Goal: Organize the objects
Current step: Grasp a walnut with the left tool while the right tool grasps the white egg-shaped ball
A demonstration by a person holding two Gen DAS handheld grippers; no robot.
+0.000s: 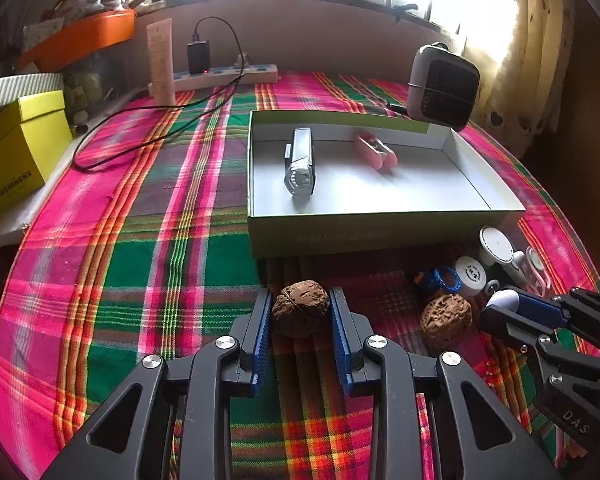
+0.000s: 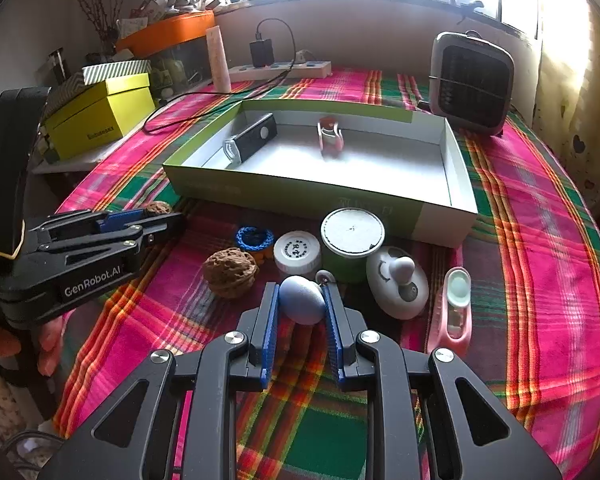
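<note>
My left gripper [image 1: 301, 300] is shut on a brown walnut [image 1: 300, 314] that rests on the plaid cloth in front of the open green-and-white box [image 1: 380, 236]. My right gripper [image 2: 300, 292] is shut on a pale blue egg-shaped object [image 2: 302, 302]. In the box lie a black rectangular device [image 1: 300, 164] and a pink clip [image 1: 376, 152]. A second walnut [image 2: 230, 272] sits loose between the two grippers. The right wrist view shows the left gripper [image 2: 160, 214] at the left, with its walnut [image 2: 158, 207] peeking out.
Before the box stand a blue ring [image 2: 255, 237], a white-capped bottle [image 2: 296, 252], a green jar [image 2: 352, 236], a white knobbed disc [image 2: 398, 284] and a pink holder [image 2: 454, 316]. A heater [image 1: 442, 88], power strip [image 1: 228, 76], tube [image 1: 162, 64] and yellow box [image 1: 16, 152] line the back and left.
</note>
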